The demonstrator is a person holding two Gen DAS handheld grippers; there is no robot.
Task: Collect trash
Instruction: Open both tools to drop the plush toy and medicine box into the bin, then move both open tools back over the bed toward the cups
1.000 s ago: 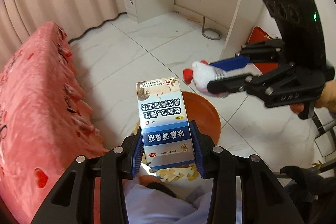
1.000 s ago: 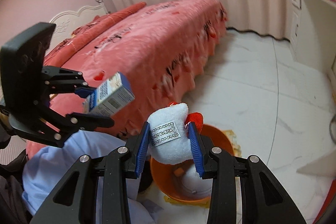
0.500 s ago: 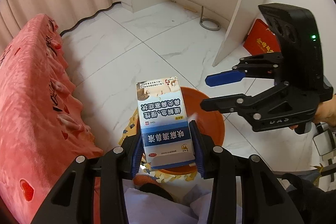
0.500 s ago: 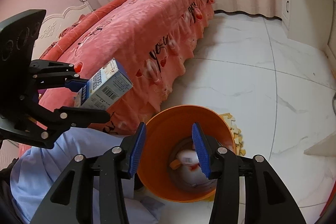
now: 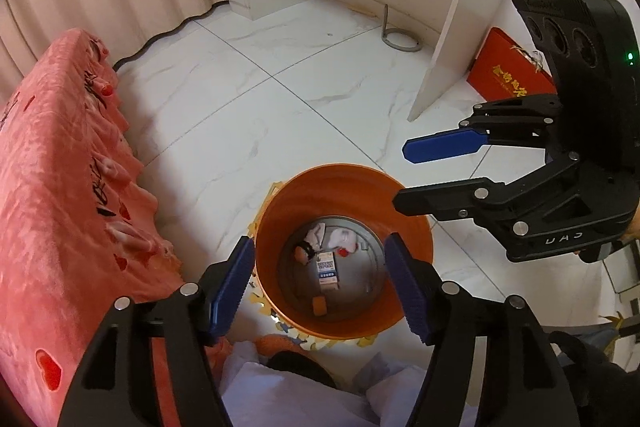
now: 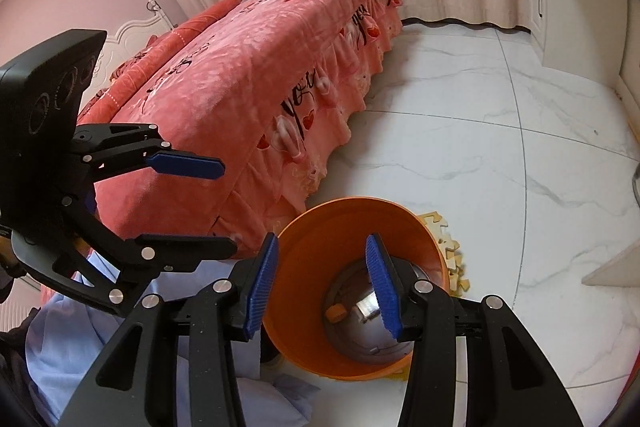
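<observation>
At the bottom of the left wrist view, the left gripper (image 5: 320, 277) hangs over the orange bin (image 5: 416, 247) with its jaws apart and nothing between them; they have just been opening, which fits a release made straight over the mouth so the piece falls inside. Framed between the ribbed blue pads, the small carton (image 5: 327, 269) lies flat on the bin's grey, shiny floor, beside a soft white plush toy (image 5: 342, 238) and a few orange scraps. Smooth plastic walls flare outward toward the rim. At centre right, the right gripper (image 5: 404, 175) also stands with jaws apart and empty, just above the rim, likely for the same reason. Pale yellow foam puzzle pieces (image 6: 450, 251) poke out from under the bin. Beyond lie glossy marbled floor tiles (image 5: 240, 107), a plush pink bedspread (image 5: 52, 167) at the left edge, and a red box (image 5: 508, 71) at upper right.
</observation>
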